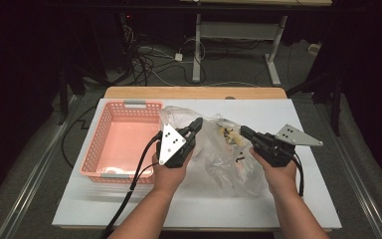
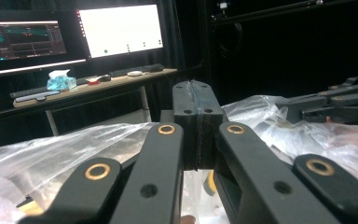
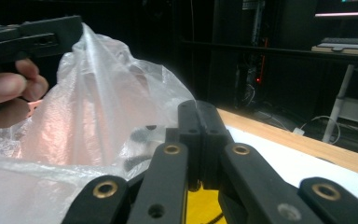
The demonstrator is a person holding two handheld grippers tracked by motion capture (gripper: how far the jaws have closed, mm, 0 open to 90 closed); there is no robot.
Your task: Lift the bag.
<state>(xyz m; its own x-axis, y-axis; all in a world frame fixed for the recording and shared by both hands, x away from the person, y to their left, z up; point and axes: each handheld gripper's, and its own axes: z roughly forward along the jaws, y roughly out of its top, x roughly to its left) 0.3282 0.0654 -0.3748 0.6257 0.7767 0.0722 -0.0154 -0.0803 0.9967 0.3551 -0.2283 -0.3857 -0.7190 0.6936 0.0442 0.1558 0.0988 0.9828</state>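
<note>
High view overlooks the table (image 1: pixel 288 199); tongs cameras closely share the bag (image 2: pixel 51 154).

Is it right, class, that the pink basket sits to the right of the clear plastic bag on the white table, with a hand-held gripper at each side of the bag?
Not quite. The pink basket sits to the left of the clear plastic bag, as the high view shows. The rest holds: both lie on the white table, with the left hand-held gripper and right hand-held gripper at the bag's sides.

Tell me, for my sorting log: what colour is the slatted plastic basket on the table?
Salmon pink, with grey handles; the slatted plastic basket shows best in the high view.
</note>
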